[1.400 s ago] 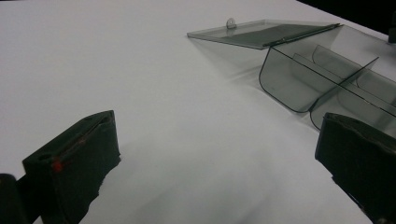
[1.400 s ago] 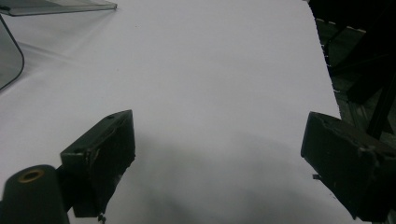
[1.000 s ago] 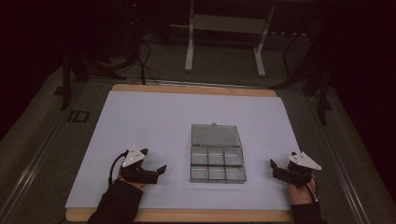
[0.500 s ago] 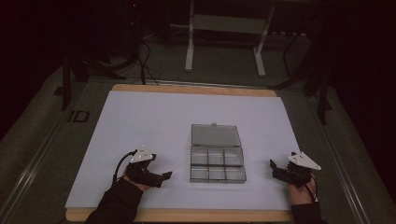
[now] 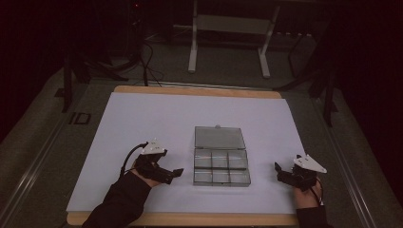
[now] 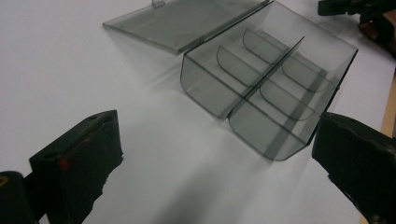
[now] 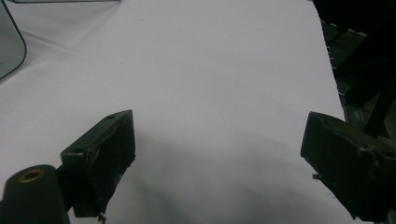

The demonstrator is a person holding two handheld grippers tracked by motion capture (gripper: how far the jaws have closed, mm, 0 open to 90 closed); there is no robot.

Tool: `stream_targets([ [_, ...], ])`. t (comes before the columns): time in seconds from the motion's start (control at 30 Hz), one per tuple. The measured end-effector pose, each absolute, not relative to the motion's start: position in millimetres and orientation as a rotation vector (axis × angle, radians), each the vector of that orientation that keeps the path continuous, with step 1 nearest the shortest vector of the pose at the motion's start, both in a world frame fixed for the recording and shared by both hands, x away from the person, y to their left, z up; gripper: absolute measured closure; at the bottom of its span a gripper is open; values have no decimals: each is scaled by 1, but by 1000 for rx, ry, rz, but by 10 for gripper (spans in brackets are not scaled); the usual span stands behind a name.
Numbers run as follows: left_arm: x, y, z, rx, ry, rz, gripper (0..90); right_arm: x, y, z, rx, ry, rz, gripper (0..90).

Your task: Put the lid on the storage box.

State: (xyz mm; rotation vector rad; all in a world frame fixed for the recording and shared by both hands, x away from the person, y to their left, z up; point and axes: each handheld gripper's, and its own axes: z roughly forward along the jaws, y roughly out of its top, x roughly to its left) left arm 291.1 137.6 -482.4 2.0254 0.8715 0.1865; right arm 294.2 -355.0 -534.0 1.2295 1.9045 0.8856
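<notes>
On the white table, from left to right:

Left gripper (image 5: 177, 173): low in the frame, left of the middle, in the high view. It points right at the box. It is near the box but not touching it. Its jaws are wide apart and hold nothing.

Box (image 5: 221, 170): a clear plastic box in the middle of the table (image 5: 142, 123). It has six little rooms, three in each of two rows. In the left gripper view the box (image 6: 275, 88) sits in the upper right of the frame, between the two black jaws.

Lid (image 5: 219, 137): flipped back and lying flat, just above the box in the frame.

Right gripper (image 5: 280, 172): low in the frame, at the right. It is well apart from the box. Its jaws are spread wide, with just white table between them.
</notes>
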Motion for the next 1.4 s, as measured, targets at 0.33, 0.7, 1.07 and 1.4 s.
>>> stream_targets([
  [0.33,309,128,-465,2035,894,201,34,294,-355,-534,1230,1903,893,100],
  [0.7,332,115,-454,2034,948,210,34,294,-355,-534,1222,1907,890,100],
  [1.07,361,92,-450,2043,979,212,49,294,-355,-534,1220,1908,891,100],
  [1.4,386,76,-456,2038,1040,179,58,293,-355,-534,1216,1912,894,100],
])
